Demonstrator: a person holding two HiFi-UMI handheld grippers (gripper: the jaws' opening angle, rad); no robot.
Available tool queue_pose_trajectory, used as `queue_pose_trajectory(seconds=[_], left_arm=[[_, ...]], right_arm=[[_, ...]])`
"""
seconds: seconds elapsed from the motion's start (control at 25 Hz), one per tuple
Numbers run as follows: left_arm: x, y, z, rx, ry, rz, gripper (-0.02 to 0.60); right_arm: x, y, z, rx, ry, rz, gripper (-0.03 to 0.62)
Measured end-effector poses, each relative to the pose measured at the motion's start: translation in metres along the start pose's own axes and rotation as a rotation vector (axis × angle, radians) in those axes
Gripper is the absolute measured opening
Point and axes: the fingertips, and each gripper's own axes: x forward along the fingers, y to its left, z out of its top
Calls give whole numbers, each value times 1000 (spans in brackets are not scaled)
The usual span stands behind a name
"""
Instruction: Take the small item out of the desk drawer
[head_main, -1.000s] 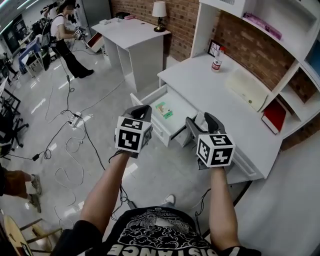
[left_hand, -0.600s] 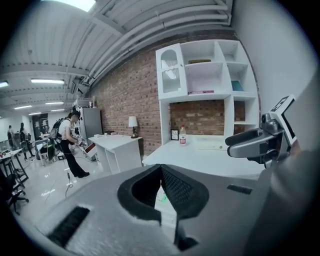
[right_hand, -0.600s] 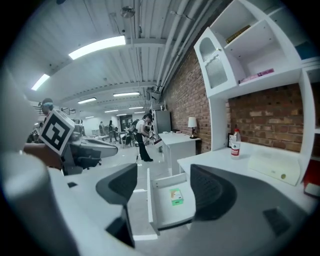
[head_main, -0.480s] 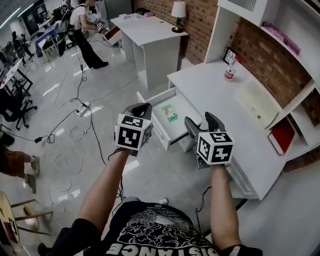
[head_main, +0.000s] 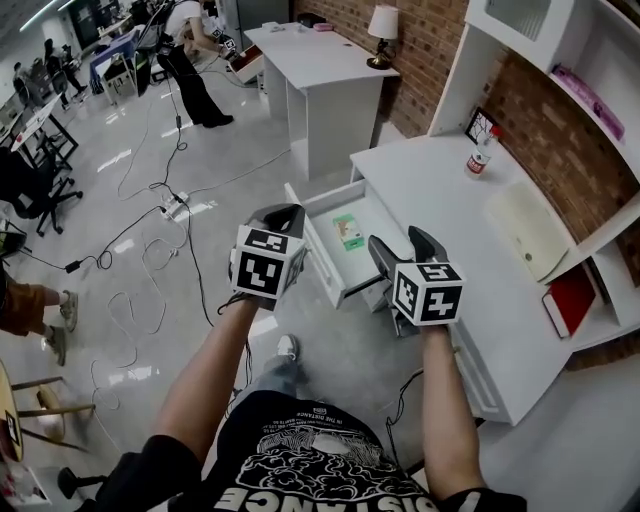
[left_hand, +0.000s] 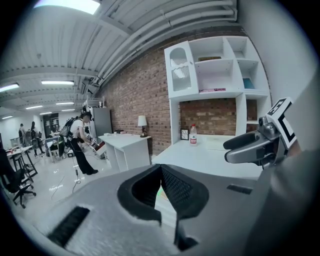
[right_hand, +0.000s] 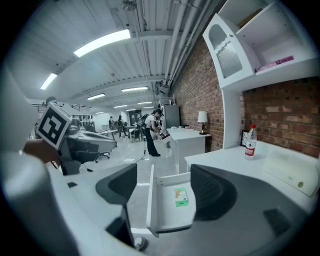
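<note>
Head view: a white counter (head_main: 430, 190) stands against a brick wall, and its drawer (head_main: 312, 240) is pulled out. A small item (head_main: 348, 231), a flat green and white packet, lies on the drawer's floor near the middle. The left gripper (head_main: 283, 215) is held just outside the drawer's open side. The right gripper (head_main: 400, 242) hovers at the drawer's front corner, clear of the packet. A bottle (head_main: 481, 152) stands on the counter, well behind the drawer.

Left gripper view: the two dark fingers are pressed together at their tips, with nothing between them. A pale sliver showing below the tips may be the drawer, but it is hard to tell.

Right gripper view: the fingers are spread wide and touch nothing. The open drawer shows in the gap between them, with the packet lying flat inside, toward the right-hand finger.
</note>
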Motion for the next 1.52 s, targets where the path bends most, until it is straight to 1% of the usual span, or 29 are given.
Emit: queue_pose_trajectory(seconds=[0.24,0.52,0.68,0.88,1.12,1.36,1.52], left_arm=[[26,22,-2,-13,-6,11,5],[78,65,1,-34,5,10,5],[116,92,7,-41,15,-9,5],[164,128,19,-42,27,-36,5],[215,161,27,-52,42,-77,5],[251,177,25,-58,58,-121,5],[269,180,16,-65,69,-150,5]], right_arm=[[45,-5,0,-8,28,27,344],[110,-14,1,1,72,40,348],[151,-24,7,9,91,28,350],[202,-37,24,24,105,9,351],[249,-54,34,33,135,-23,353],[286,-62,23,38,212,-25,356],[306,-67,-4,34,293,-22,351]])
